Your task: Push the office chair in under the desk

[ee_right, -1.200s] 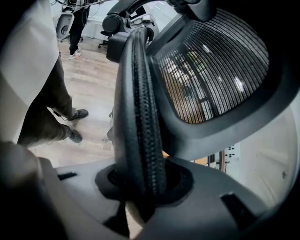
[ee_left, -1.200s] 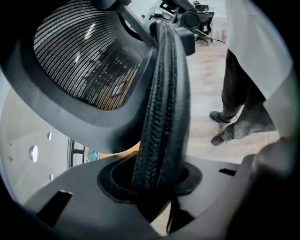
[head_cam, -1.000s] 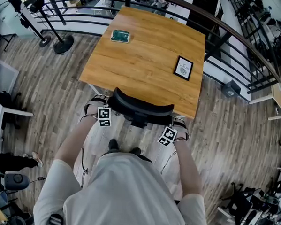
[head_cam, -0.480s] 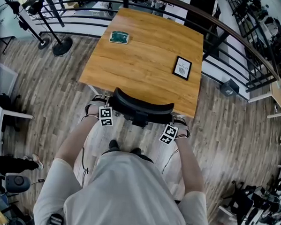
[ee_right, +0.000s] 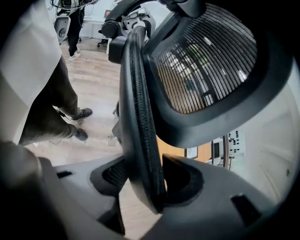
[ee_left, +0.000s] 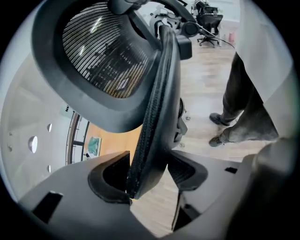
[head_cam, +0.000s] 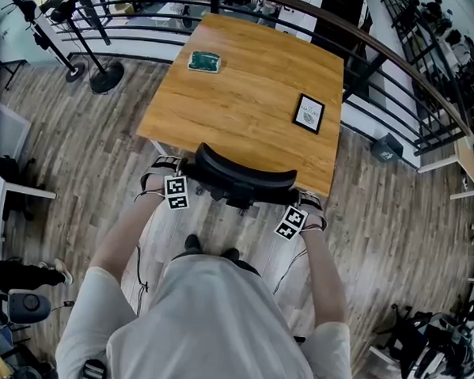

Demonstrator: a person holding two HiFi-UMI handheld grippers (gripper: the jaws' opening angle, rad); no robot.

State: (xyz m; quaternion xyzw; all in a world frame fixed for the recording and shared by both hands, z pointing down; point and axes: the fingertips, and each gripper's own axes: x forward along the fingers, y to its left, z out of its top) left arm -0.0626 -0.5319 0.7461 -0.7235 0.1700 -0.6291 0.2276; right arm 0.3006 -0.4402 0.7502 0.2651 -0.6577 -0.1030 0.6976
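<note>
The black office chair (head_cam: 245, 177) stands at the near edge of the wooden desk (head_cam: 242, 98), its headrest just under the desk edge in the head view. My left gripper (head_cam: 164, 170) is at the left side of the chair back, my right gripper (head_cam: 307, 203) at the right side. In the left gripper view the padded back edge (ee_left: 154, 108) runs between the opening jaws of the left gripper (ee_left: 149, 171), with a gap at the right pad. The right gripper (ee_right: 147, 176) also straddles the back edge (ee_right: 136, 93), its jaws opening, loose on the left.
A framed picture (head_cam: 309, 114) and a green item (head_cam: 203, 61) lie on the desk. A black railing (head_cam: 386, 74) curves behind it. A stand base (head_cam: 107, 75) sits on the plank floor at far left. The person's legs (ee_left: 243, 108) stand right behind the chair.
The chair back and both grippers have shifted a little toward the desk and slightly right. The headrest now sits closer to the desk edge.
</note>
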